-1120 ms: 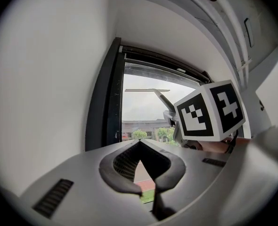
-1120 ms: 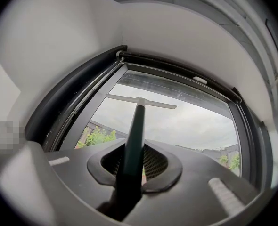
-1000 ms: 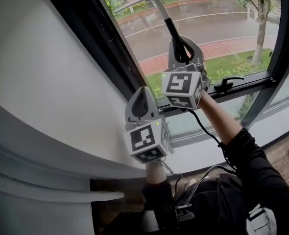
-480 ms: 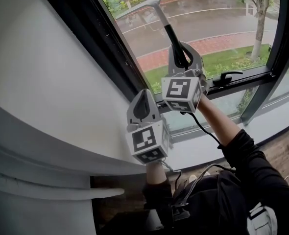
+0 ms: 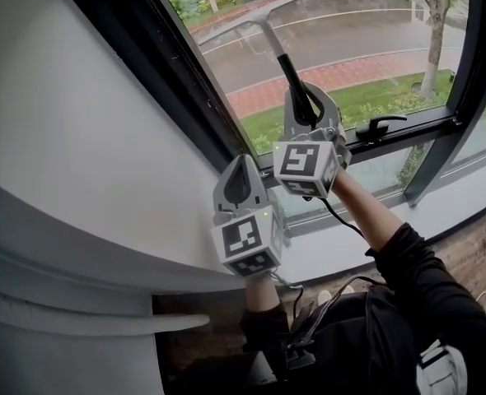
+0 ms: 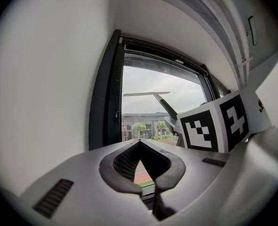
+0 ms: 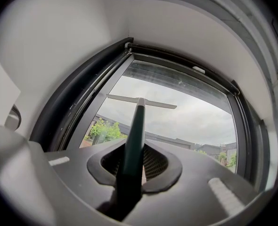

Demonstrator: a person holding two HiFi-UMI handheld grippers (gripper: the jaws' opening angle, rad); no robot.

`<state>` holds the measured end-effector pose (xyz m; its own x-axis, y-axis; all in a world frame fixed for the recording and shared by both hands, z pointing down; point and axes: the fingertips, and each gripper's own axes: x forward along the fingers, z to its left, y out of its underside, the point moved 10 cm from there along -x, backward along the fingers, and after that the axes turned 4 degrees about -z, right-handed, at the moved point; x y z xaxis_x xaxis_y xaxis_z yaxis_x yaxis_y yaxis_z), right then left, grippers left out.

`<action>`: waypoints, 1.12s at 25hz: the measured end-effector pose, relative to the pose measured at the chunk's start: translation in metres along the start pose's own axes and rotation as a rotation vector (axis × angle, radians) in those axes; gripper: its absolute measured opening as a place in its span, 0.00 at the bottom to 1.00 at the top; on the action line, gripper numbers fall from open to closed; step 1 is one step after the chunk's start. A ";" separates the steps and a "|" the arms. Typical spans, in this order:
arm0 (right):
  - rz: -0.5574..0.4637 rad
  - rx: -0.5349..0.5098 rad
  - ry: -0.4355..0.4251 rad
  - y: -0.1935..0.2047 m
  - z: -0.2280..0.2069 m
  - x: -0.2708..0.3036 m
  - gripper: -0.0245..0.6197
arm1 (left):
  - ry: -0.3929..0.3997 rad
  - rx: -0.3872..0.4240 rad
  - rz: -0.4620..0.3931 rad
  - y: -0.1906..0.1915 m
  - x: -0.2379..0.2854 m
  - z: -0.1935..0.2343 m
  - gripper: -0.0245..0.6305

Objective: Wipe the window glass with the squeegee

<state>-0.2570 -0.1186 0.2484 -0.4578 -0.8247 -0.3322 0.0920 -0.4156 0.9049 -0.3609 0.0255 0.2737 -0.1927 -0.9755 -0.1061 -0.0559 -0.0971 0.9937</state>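
Observation:
The squeegee has a pale T-shaped blade lying against the window glass and a dark handle. My right gripper is raised in front of the pane and shut on that handle. In the right gripper view the handle runs up from between the jaws to the blade. My left gripper hangs lower and to the left, near the dark frame, shut with nothing in it. From the left gripper view the squeegee shows against the sky.
A dark window frame runs along the pane's left and lower edges, with a black latch handle on the lower rail. White curved wall fills the left. A white sill lies below, and cables hang by the person's dark sleeve.
The right gripper has drawn the squeegee a little way down the glass toward the lower rail. The left gripper has hardly moved.

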 end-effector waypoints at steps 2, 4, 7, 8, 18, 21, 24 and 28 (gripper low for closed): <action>0.011 0.001 -0.001 0.005 0.000 -0.002 0.14 | 0.001 -0.003 0.004 0.003 0.000 -0.001 0.04; 0.018 0.005 -0.002 0.010 0.002 -0.004 0.14 | 0.003 -0.002 0.008 0.006 0.000 -0.002 0.04; 0.030 -0.007 -0.005 0.014 0.003 -0.007 0.14 | 0.003 -0.005 0.019 0.010 -0.002 -0.001 0.04; 0.036 -0.019 -0.006 0.015 0.003 -0.009 0.14 | 0.002 -0.008 0.023 0.011 -0.003 -0.001 0.04; 0.081 -0.013 -0.001 0.024 0.006 -0.020 0.14 | -0.007 -0.015 0.045 0.018 -0.011 0.000 0.04; 0.082 -0.034 -0.011 0.031 0.008 -0.022 0.14 | -0.008 -0.012 0.048 0.018 -0.013 0.000 0.04; 0.092 -0.030 -0.012 0.035 0.009 -0.025 0.14 | -0.008 -0.014 0.050 0.019 -0.014 0.000 0.04; 0.107 -0.026 -0.015 0.041 0.010 -0.030 0.14 | -0.008 -0.014 0.062 0.023 -0.017 -0.001 0.04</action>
<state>-0.2483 -0.1070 0.2987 -0.4569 -0.8592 -0.2302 0.1642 -0.3358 0.9275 -0.3581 0.0399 0.2987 -0.2031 -0.9782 -0.0442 -0.0295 -0.0390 0.9988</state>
